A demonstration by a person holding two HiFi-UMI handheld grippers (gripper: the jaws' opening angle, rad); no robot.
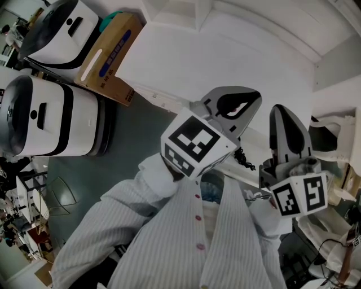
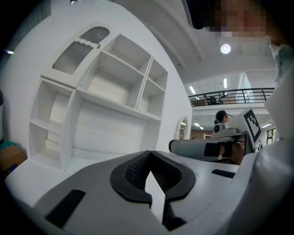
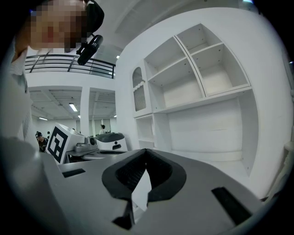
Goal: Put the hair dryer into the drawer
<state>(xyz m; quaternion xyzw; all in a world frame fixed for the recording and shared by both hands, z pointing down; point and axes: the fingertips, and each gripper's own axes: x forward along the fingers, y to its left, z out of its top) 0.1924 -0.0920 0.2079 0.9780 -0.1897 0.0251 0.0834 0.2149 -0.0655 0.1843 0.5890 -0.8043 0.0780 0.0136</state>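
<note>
White shelving unit [image 3: 202,92], grey floor [image 1: 124,135] — cardboard box [image 1: 110,56], two white machines [image 1: 56,121] on it

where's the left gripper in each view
Head view: left gripper at centre, its marker cube nearest the person.
Left gripper view: the same gripper fills the bottom centre, shut.
Right gripper view: it sits low at left, beside its cube.
Shared landmark: the white shelf unit.

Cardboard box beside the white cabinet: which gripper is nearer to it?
Left. The left gripper is right of and below the cardboard box in the head view; the right gripper lies farther right still.
</note>
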